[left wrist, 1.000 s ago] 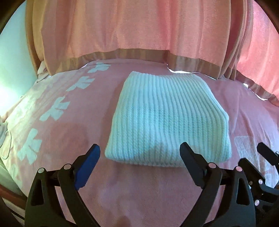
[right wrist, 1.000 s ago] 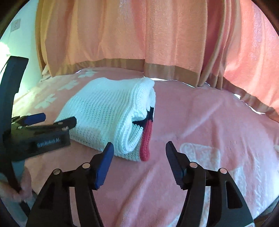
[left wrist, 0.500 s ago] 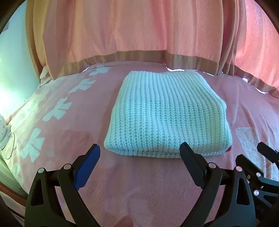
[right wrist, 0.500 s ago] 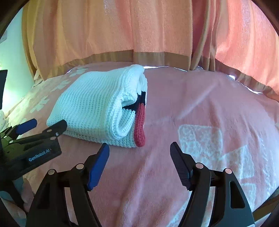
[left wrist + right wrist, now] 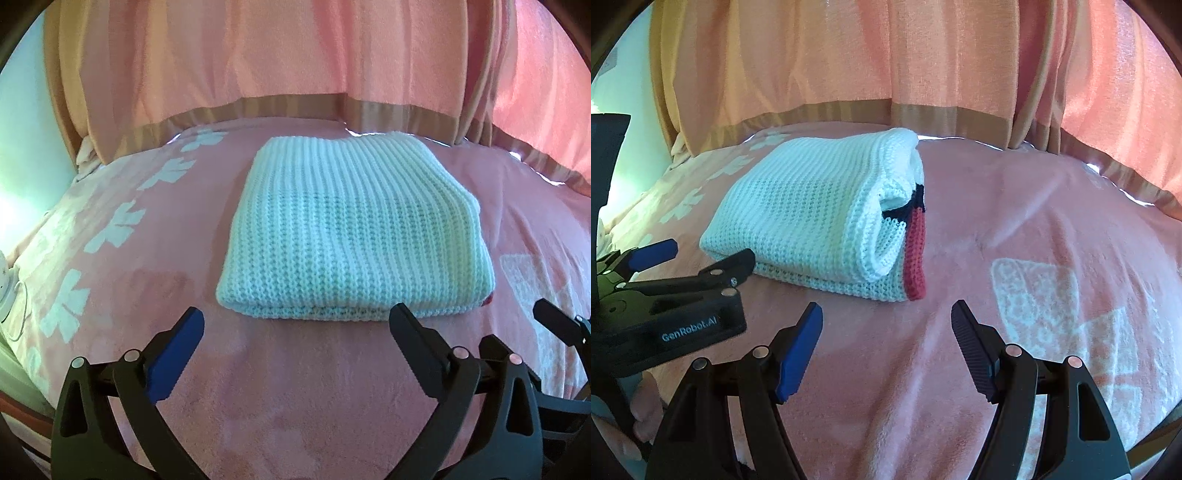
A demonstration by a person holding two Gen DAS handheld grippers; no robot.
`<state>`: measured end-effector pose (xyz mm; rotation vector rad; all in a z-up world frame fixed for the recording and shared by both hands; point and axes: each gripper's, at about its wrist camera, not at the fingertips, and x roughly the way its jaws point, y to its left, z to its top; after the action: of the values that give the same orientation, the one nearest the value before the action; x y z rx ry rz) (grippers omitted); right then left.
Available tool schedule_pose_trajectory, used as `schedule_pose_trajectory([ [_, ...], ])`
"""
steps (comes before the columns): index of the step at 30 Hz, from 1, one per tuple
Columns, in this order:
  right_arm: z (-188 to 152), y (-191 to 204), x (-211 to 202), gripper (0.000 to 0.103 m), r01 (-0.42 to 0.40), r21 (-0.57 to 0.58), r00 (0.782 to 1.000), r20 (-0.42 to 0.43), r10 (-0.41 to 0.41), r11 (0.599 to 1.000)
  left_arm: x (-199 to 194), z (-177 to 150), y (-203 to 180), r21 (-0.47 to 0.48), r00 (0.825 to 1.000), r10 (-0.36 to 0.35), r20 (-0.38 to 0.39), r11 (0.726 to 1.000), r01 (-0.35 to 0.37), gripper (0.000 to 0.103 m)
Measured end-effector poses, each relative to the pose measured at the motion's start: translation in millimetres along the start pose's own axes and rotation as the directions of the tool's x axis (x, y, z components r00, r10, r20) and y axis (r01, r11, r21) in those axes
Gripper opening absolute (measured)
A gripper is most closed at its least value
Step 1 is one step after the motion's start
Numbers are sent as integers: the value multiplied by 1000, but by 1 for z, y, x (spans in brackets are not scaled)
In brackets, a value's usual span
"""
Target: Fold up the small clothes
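Pink bedspread [image 5: 295,398] carries the folded white knit garment [image 5: 354,236], lying flat below the curtain hem. Left gripper [image 5: 295,332], jaws opening and empty, and right gripper [image 5: 886,325], spread and empty, sit just short of the garment; best withdraw without snagging.

You see a pink bedspread [image 5: 303,387] with pale flower prints [image 5: 118,225] along its left side, and a salmon curtain [image 5: 258,55] with a tan hem band [image 5: 277,107] hanging behind the bed.
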<state>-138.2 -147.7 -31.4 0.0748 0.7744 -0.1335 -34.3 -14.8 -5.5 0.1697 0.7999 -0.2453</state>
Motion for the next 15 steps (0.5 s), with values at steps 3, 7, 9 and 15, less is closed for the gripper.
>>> schedule_pose_trajectory([
  [3, 0, 0, 0, 70, -2, 2, 1000, -1, 2, 1000, 0, -1, -1, -1, 999, -32, -4, 999, 32, 98],
  [7, 0, 1, 2, 70, -1, 3, 1000, -4, 1, 1000, 0, -3, -1, -2, 999, -33, 9, 999, 33, 98],
  [9, 0, 1, 2, 70, -2, 1, 1000, -4, 2, 1000, -1, -3, -1, 2, 1000, -26, 17, 1000, 26, 98],
  [15, -2, 5, 2, 70, 3, 7, 1000, -7, -3, 1000, -2, -4, -1, 3, 1000, -15, 20, 1000, 15, 98],
])
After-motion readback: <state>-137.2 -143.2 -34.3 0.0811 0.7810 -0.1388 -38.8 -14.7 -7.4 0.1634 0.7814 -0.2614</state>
